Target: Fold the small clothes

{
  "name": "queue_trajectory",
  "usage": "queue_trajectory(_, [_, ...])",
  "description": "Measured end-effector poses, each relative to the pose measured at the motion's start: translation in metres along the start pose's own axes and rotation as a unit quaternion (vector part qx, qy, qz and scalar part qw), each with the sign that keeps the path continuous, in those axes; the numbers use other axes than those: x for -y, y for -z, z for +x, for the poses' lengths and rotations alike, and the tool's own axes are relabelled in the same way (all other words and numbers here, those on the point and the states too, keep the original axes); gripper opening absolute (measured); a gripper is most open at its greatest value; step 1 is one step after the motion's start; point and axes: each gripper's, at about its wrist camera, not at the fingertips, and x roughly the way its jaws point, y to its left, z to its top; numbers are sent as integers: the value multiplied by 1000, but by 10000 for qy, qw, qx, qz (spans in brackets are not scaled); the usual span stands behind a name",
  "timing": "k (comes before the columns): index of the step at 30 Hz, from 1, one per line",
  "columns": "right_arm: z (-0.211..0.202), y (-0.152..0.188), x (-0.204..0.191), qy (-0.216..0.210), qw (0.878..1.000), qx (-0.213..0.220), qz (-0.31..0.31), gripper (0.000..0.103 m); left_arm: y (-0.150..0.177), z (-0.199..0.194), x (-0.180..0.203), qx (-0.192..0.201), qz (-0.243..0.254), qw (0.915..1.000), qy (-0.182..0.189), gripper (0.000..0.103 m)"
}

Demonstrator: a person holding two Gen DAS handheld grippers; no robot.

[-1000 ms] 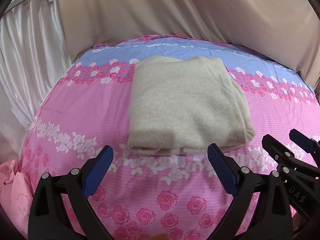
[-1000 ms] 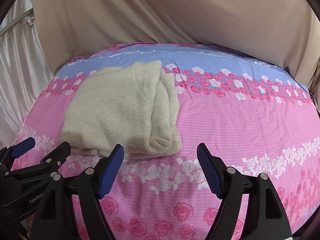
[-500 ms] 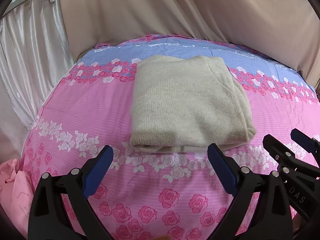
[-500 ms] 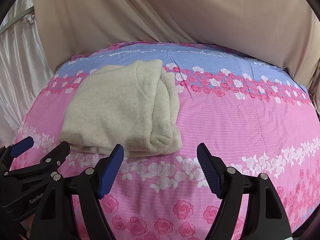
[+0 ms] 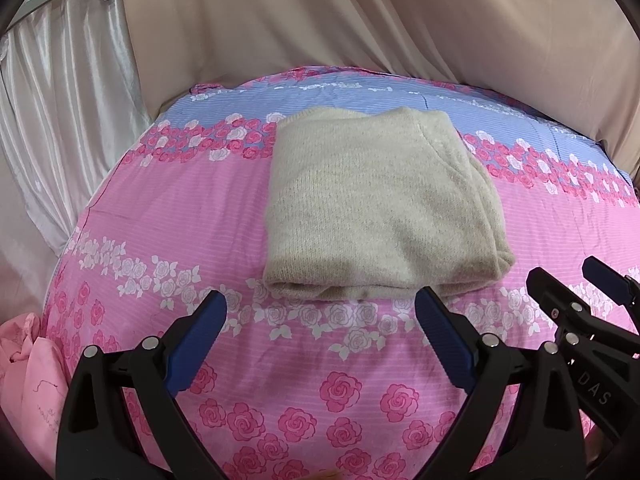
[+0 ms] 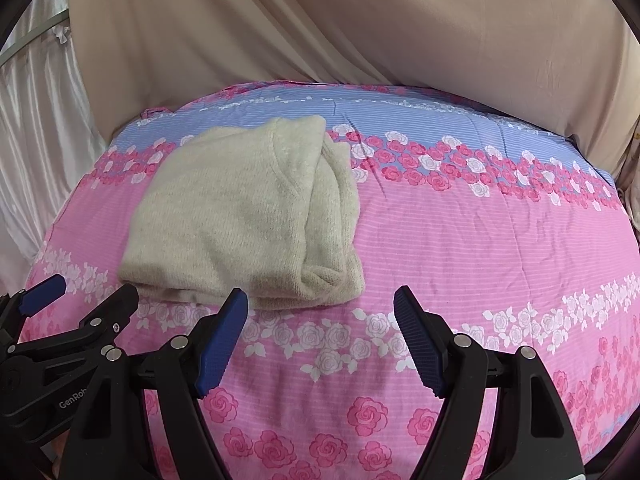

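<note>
A folded beige knit garment point(image 5: 376, 204) lies flat on the pink and blue rose-print bed cover point(image 5: 180, 200). My left gripper point(image 5: 320, 312) hovers just in front of its near folded edge, jaws wide apart with nothing between them. In the right wrist view the same garment point(image 6: 244, 216) lies to the left, its stacked layers showing along its right side. My right gripper point(image 6: 320, 308) stands open over the bare cover, off the garment's near right corner. Each gripper shows in the other's view: the right gripper point(image 5: 560, 292) at the right edge, the left gripper point(image 6: 88, 296) at the left edge.
Beige drapery point(image 5: 360, 20) hangs behind the bed, and a white satin curtain point(image 5: 60, 120) hangs on the left. A crumpled pink cloth point(image 5: 28, 380) sits off the bed's near left edge. The bed cover point(image 6: 480, 240) stretches on to the right of the garment.
Both views have shifted only slightly; the garment lies as before and both grippers keep the same opening.
</note>
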Motion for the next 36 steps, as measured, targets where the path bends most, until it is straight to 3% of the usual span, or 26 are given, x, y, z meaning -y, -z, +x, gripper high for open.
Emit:
queue_trajectory(25, [1,0,-2,-8,10000,-8,-26,73,0,2,-2,-7,-14,10000,-31,93])
queue_trajectory(32, [2,0,1,-64,10000,20,-69,73,2,-3,-1,259,-3,9994,-233,93])
queue_trajectory(36, [2,0,2,-70,9999,-14,-96,73,1,-2,0,210,12,9996,-210,92])
